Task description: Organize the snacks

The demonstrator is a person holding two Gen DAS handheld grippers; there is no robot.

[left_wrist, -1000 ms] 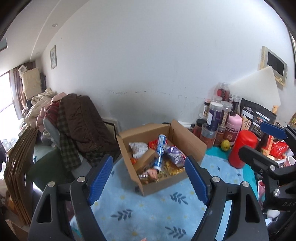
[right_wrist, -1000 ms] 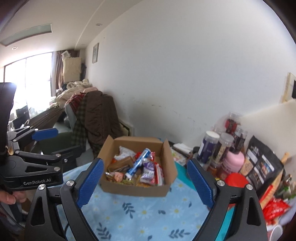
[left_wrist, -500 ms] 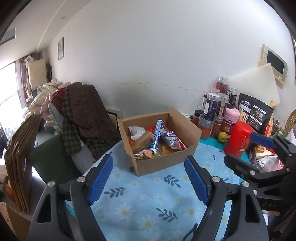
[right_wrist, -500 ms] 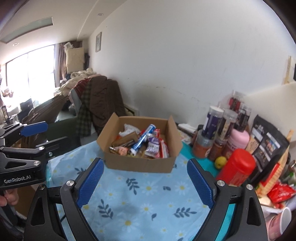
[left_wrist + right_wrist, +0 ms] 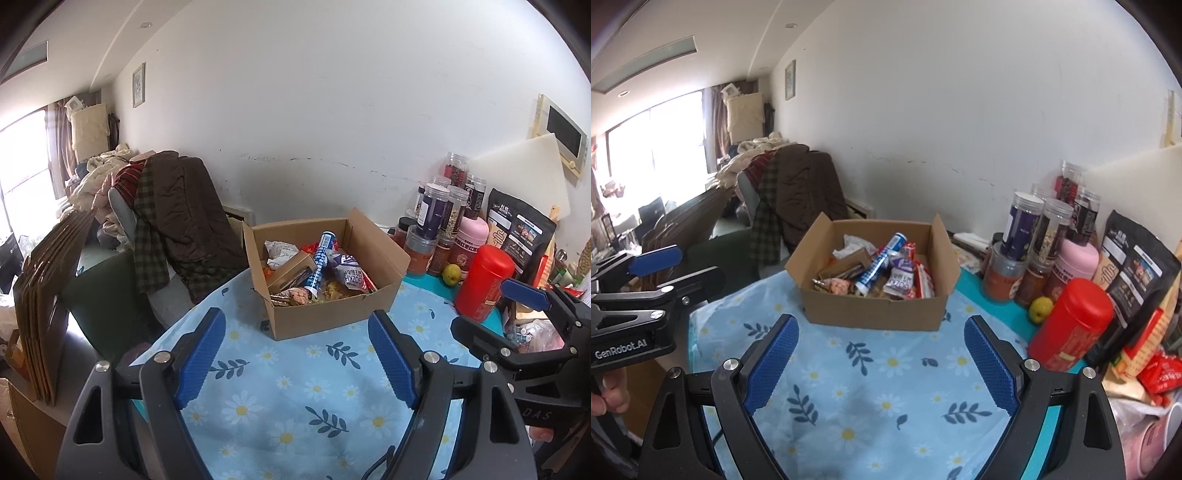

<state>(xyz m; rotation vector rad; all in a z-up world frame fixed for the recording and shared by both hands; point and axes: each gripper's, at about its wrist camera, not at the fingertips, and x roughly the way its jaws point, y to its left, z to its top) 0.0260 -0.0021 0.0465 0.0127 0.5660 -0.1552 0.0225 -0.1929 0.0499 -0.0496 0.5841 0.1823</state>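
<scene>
An open cardboard box [image 5: 332,317] [image 5: 871,314] stands on the blue daisy tablecloth [image 5: 295,387] [image 5: 879,373]. It holds mixed snacks: a blue-and-white tube [image 5: 320,264] [image 5: 879,267], a purple packet [image 5: 345,271] [image 5: 899,282], a brown carton [image 5: 291,273] and a white wrapper [image 5: 277,251]. My left gripper [image 5: 297,360] hovers open in front of the box, nothing between its blue pads. My right gripper [image 5: 882,363] is likewise open and empty, short of the box. Each gripper shows at the other view's edge.
Right of the box stand a red canister [image 5: 484,282] [image 5: 1071,325], a pink bottle [image 5: 1075,262], several lidded jars [image 5: 1023,225], a small yellow-green fruit [image 5: 1041,308] and a black pouch [image 5: 521,229]. A chair draped in clothes [image 5: 177,218] and stacked cardboard sheets [image 5: 44,295] lie left.
Both grippers have sunk and tipped downward, so the box sits higher and more of the tablecloth shows. The left view has rolled level. Jaws unchanged.
</scene>
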